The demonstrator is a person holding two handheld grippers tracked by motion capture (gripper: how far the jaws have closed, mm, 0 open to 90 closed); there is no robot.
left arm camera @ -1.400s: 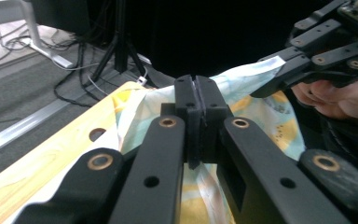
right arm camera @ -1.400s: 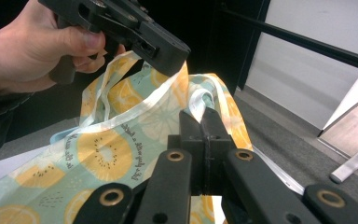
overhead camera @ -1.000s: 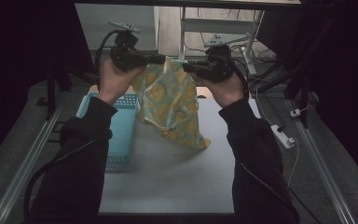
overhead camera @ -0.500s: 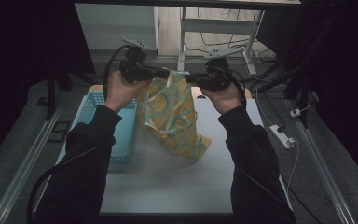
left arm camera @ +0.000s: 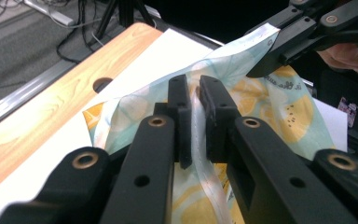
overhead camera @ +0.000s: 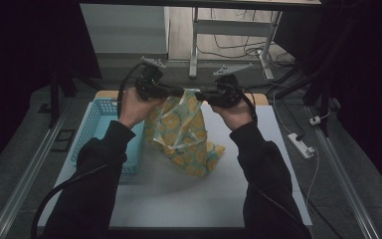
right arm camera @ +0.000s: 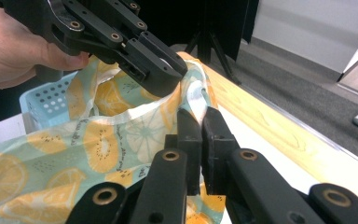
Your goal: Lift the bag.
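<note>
A person holds a cloth (overhead camera: 184,134) up over the tabletop (overhead camera: 179,199) with two grippers. The cloth is pale green with yellow lemon and orange slices on it. It hangs down near the far edge of the tabletop, about in the middle between the left and right edges, and its bottom end rests on the white top.

The left gripper (overhead camera: 176,91) has its jaws shut on the top hem of the cloth. In the left gripper view the white hem (left arm camera: 196,135) runs between the two black pads, and the pads have just been opening a tiny bit, with the hem between them and a thin slit showing. The right gripper (overhead camera: 201,92) is also clamped on the top hem, just beside the left one, and its jaws look pressed together on the cloth in the right gripper view.

The two grippers point at each other and their tips are close together.

A light blue basket (overhead camera: 97,129) with small holes sits by the left edge of the tabletop, just beside the cloth. A strip of wood (left arm camera: 51,107) shows along the far edge
</note>
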